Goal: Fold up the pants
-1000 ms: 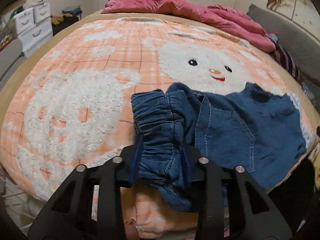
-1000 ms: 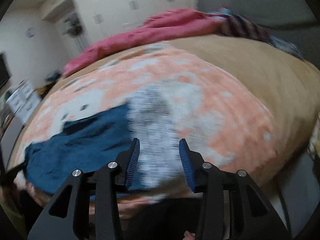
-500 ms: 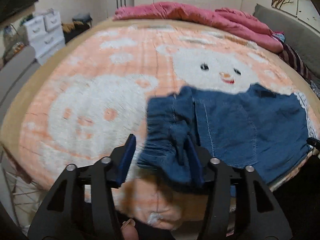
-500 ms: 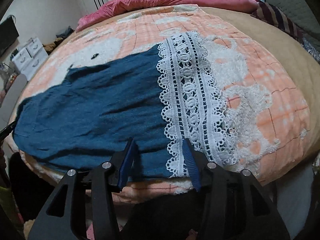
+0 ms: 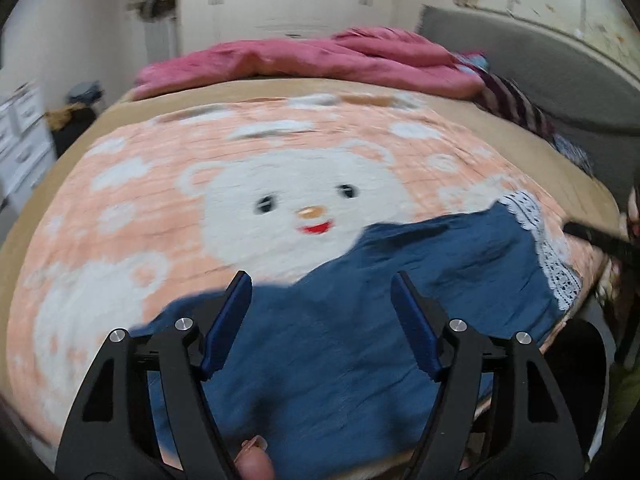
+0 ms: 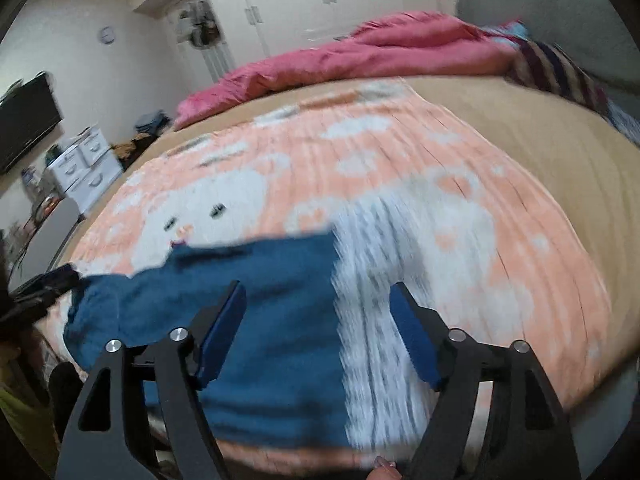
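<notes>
Fingers on both of my grippers are spread and opening wider, with nothing pinched. Through the left gripper (image 5: 322,286) I see blue cloth behind the gap, not between the pads. Through the right gripper (image 6: 318,296) I see blue cloth and white lace behind the gap, and neither touches the pads.

I see the pants (image 5: 360,320) lying flat on the near part of the blanket (image 5: 140,208), an orange one with white bear faces. In the left view they fill the lower middle and run out toward 3 o'clock, where their lace trim (image 5: 556,264) ends near the bed's edge. In the right view the pants (image 6: 256,320) stretch from the middle toward 9 o'clock, with the lace trim (image 6: 372,320) just right of centre; it is blurred.

At 12 o'clock a pink quilt (image 5: 320,60) is heaped at the far end of the bed. White drawers (image 6: 86,168) stand by the wall at 9 o'clock in the right view.
</notes>
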Demonstrator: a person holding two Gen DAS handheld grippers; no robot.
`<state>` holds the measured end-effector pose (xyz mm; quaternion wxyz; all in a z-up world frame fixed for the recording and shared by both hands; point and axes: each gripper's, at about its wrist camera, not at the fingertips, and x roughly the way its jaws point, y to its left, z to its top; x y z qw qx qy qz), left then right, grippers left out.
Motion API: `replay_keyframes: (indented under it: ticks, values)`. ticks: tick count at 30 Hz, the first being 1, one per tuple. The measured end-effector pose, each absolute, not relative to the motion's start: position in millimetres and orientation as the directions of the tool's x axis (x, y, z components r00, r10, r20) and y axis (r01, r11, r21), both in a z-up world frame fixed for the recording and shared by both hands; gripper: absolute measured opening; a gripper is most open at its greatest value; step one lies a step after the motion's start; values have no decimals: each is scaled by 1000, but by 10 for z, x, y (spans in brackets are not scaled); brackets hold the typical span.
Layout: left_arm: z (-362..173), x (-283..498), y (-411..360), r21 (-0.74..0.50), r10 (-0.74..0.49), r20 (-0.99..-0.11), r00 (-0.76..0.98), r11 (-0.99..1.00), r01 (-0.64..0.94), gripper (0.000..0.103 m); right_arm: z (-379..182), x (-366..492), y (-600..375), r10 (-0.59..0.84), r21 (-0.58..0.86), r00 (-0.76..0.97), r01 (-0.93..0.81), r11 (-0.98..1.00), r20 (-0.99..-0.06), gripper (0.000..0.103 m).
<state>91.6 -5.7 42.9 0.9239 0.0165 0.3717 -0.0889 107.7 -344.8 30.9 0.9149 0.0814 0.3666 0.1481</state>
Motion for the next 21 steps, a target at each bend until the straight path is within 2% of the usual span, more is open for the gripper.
replay_keyframes:
  ticks: [6,9,11,15,19,21]
  values:
    - [289,1480,-422,-54,-207,-756,621,965,256,65,451,1811,-3569,301,239,685,-188,953,-663,79]
    - [137,1724,-451,-75,-209,-796,568,965,251,65,349,2158,-3726,388,328,618,-214,920,-684,79]
    - [45,1857,-464,-89,-211,-814,541,966,242,65,177,2305,-3816,371,333,592,-177,926,-716,79]
    - [-122,2040,-479,-107,-226,-839,496,960,257,65,-135,2295,-4031,428,432,567,-138,892,-704,79]
    - [-292,2161,-487,-138,-252,-853,456,954,268,65,-281,2307,-4180,487,504,537,-127,854,-689,73]
    - [-378,2229,-483,-164,-269,-860,435,951,262,65,-360,2342,-4160,526,536,512,-145,832,-678,63]
